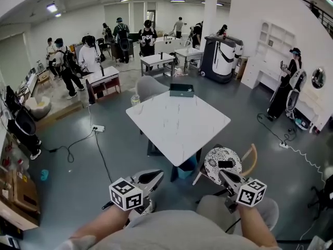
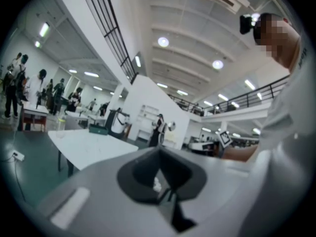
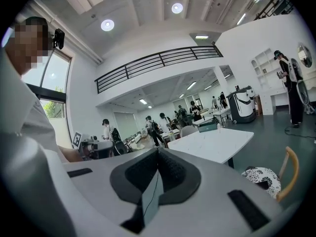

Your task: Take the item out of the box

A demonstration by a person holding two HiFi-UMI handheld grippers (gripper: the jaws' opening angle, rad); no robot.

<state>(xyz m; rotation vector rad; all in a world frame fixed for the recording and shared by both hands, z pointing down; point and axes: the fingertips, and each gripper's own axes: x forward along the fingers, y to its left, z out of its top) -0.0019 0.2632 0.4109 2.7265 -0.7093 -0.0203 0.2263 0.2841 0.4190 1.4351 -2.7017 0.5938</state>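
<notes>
Both grippers are low, close to your body and well short of the table (image 1: 177, 126).
- Left gripper (image 1: 154, 176): fingers pressed together, nothing between them.
- Right gripper (image 1: 222, 174): fingers pressed together, empty.
- The box (image 1: 181, 90) is dark and flat and sits at the table's far edge, well away from both grippers. The item can't be seen from here, nor whether the box has a lid.

Likely risks:
- With the fingers closed, you'd nudge the box rather than grip it. It's already at the far edge, so a push could send it off the back. Spread the fingers before you get there.
- The chair (image 1: 253, 158) with the patterned cushion is just beside the table's near right corner, under your right gripper, so a low swing could catch it.
- A cable (image 1: 100, 152) trails across the floor left of the table and could trip you.

Room to move: the tabletop is bare between its near corner and the box. The floor on the left is open apart from the cable, and a grey chair (image 1: 151, 86) stands behind the far left edge.
</notes>
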